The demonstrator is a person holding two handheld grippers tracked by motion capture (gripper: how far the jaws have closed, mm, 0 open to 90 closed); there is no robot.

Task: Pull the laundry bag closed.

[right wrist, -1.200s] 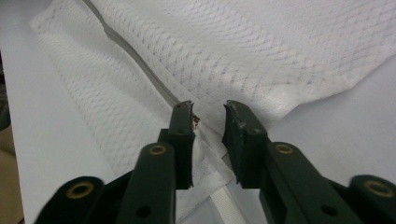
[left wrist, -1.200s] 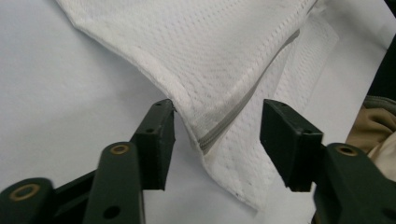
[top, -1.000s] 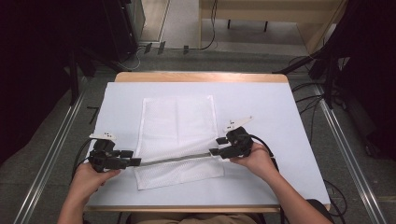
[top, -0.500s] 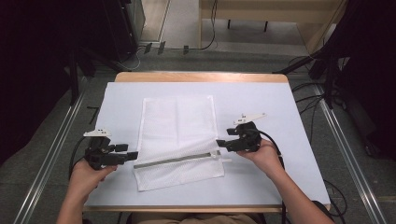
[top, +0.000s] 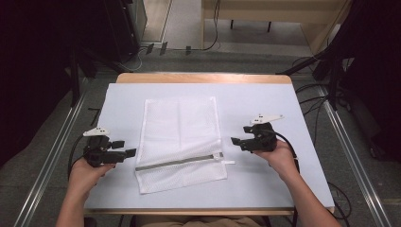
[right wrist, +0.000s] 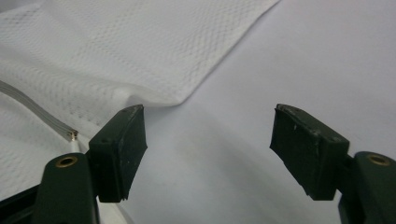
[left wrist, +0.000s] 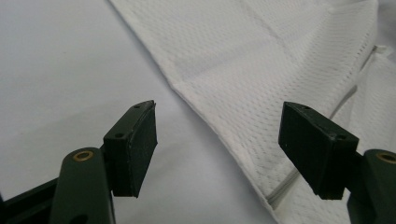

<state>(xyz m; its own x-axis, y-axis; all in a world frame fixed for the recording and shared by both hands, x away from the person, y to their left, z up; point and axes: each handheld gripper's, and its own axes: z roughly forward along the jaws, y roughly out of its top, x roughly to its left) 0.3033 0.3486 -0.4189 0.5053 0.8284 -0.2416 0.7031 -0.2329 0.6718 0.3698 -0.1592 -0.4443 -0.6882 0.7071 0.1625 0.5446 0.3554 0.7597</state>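
On the table (top: pixel 293 142), mesh bag (top: pixel 179 137) lies lengthwise front-to-back.

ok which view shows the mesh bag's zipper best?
High view: the whole zipper runs across the mesh bag. The left gripper view catches a short stretch at the bag's edge; the right gripper view shows one end.

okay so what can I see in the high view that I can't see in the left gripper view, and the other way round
High view: the whole mesh bag flat on the white table cover, its grey zipper, both hands, the right gripper and the floor around the table. Left gripper view: the left gripper close up, jaws wide apart, and the bag's fine weave. Both: the bag, the cover and the left gripper, holding nothing.
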